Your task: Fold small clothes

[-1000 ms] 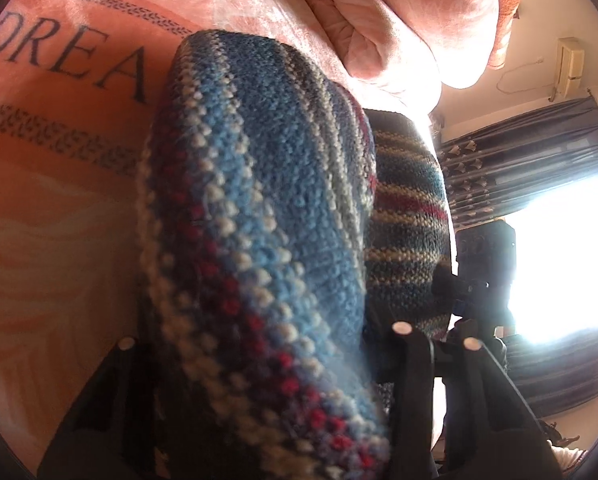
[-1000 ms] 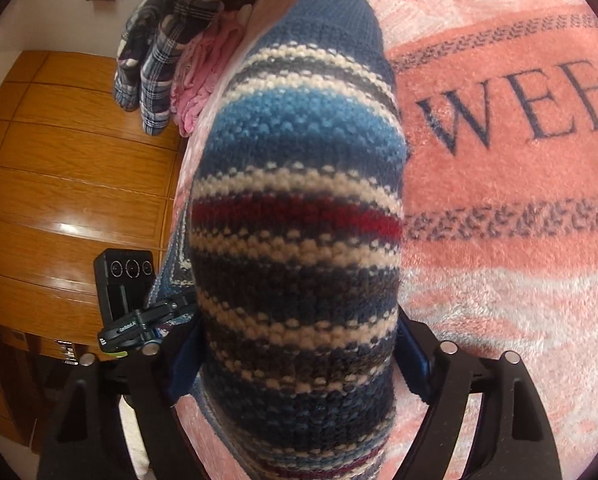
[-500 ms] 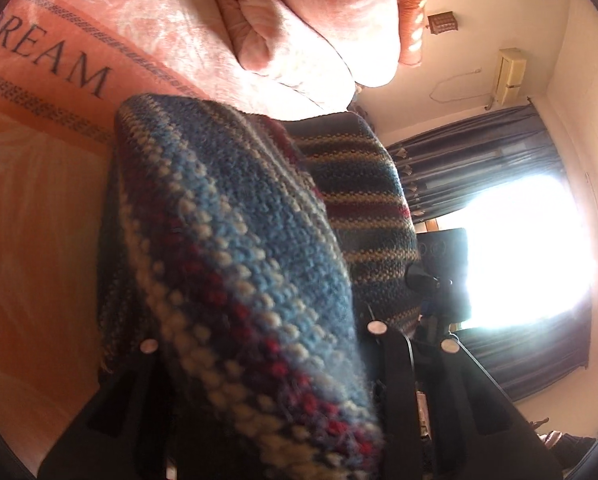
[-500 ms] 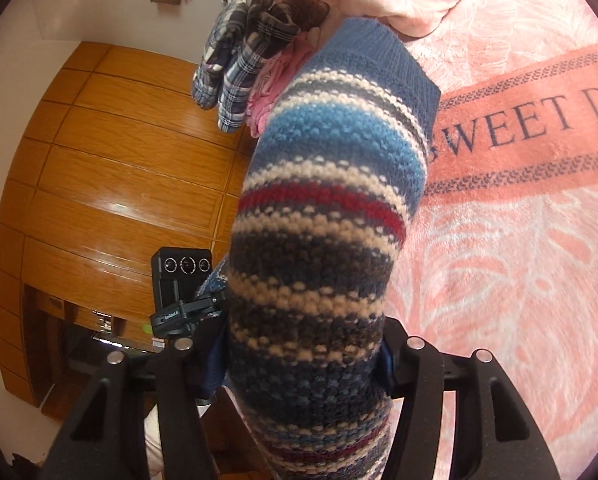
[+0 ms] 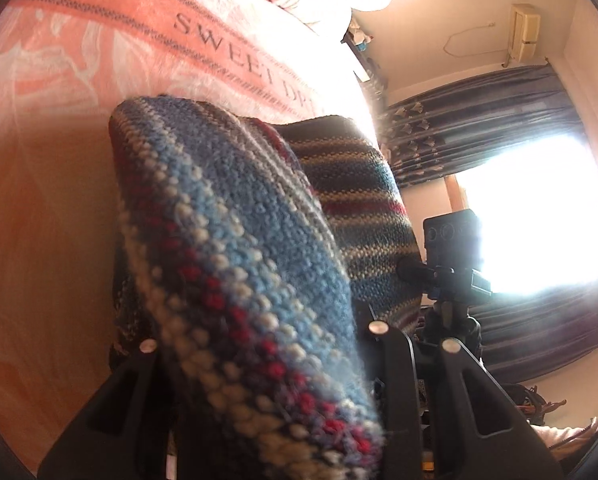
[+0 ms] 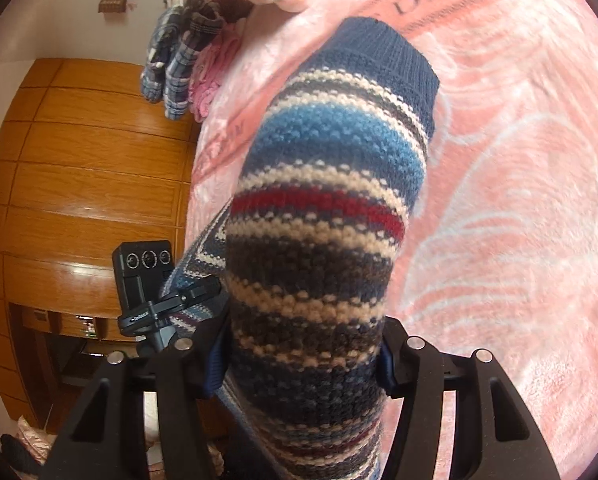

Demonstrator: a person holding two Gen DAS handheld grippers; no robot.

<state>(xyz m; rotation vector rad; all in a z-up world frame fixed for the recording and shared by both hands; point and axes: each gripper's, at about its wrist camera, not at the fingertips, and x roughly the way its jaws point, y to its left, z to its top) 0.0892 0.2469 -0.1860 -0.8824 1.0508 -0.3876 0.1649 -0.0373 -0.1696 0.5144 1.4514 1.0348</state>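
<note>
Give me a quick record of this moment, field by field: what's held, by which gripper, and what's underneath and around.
garment: striped knit garment, blue, cream, red and dark bands, navy ribbed cuff
left gripper: shut on the knit
right gripper: shut on the knit
state: lifted, draped over both grippers
surface below: pink blanket lettered SWEET DREAM
nearby: plaid clothes at bed edge, wooden wardrobe, curtained window

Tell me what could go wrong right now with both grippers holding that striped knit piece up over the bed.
1. The striped knit drapes loosely over the right gripper, so its cuffed end could sag or double over.
2. In the left wrist view the knit bunches over the left gripper and hides its fingers, so any slipping would go unseen.
3. It hangs above the pink blanket, so a release now would probably land crumpled.
</note>
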